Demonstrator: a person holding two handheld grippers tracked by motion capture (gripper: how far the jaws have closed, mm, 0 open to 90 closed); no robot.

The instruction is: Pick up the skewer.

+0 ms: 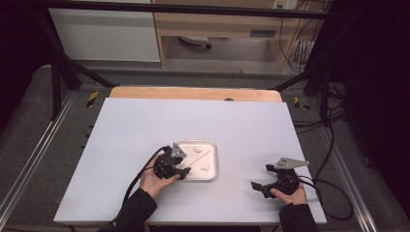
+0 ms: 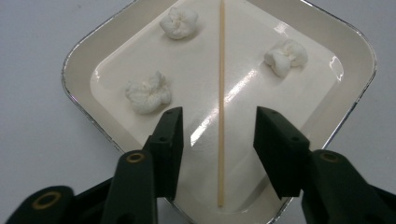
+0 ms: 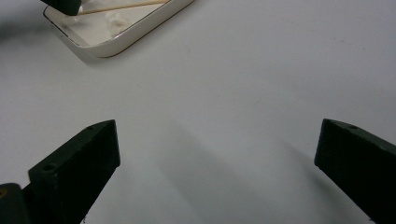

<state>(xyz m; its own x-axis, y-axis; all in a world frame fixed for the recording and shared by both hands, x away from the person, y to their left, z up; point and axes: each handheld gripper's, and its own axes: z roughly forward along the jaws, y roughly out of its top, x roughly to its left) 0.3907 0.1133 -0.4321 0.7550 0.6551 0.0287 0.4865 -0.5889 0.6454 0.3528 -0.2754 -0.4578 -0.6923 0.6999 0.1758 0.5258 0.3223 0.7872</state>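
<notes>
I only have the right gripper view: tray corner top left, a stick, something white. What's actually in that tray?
Observer: The left gripper view shows three white fluffy lumps in the tray, plus one thin wooden skewer lying on the tray floor.
Operator: Is the left gripper on the skewer?
Observer: Not gripping. The left gripper straddles the skewer; both jaws are clear of it, with gaps either side.
Operator: Where's the tray relative to the two hands?
Observer: In the high view the tray sits near the middle of the table, the left gripper at its near-left edge; the right gripper, jaws open, rests on the table well right of it.
</notes>
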